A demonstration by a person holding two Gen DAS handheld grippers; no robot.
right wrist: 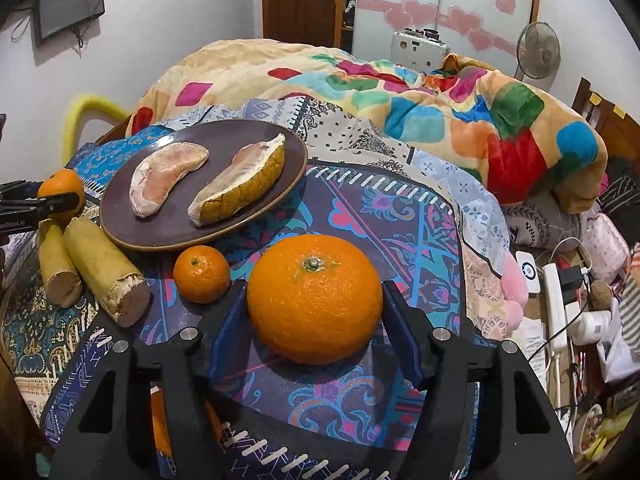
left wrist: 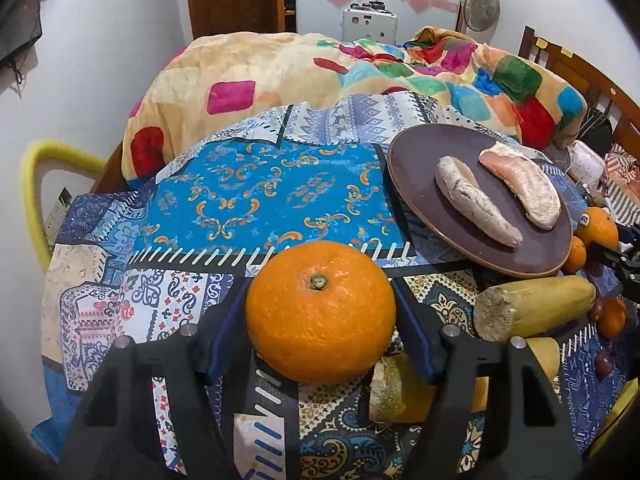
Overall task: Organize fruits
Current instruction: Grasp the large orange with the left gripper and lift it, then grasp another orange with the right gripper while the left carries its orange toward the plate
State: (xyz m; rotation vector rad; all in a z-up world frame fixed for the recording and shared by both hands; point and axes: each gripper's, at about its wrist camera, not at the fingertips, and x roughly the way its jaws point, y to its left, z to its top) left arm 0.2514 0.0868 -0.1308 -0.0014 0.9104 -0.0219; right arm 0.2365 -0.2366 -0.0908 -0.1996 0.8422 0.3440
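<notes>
My left gripper (left wrist: 320, 316) is shut on a large orange (left wrist: 320, 310) and holds it above the patterned cloth. My right gripper (right wrist: 314, 304) stands around a second large orange (right wrist: 315, 298) that rests on the cloth; the blue pads touch or nearly touch its sides. A brown plate (left wrist: 416, 152) carries two pomelo segments (left wrist: 476, 202); it also shows in the right wrist view (right wrist: 224, 136). A small orange (right wrist: 202, 274) lies in front of the plate. Two yellow cut stalk pieces (right wrist: 102, 268) lie left of it, also seen in the left wrist view (left wrist: 536, 308).
A bright blanket (left wrist: 320, 68) is piled behind the cloth. More small oranges (left wrist: 598, 226) and dark round fruits (left wrist: 603, 364) lie at the right of the left wrist view. Cables and a power strip (right wrist: 556, 308) lie off the cloth's right edge.
</notes>
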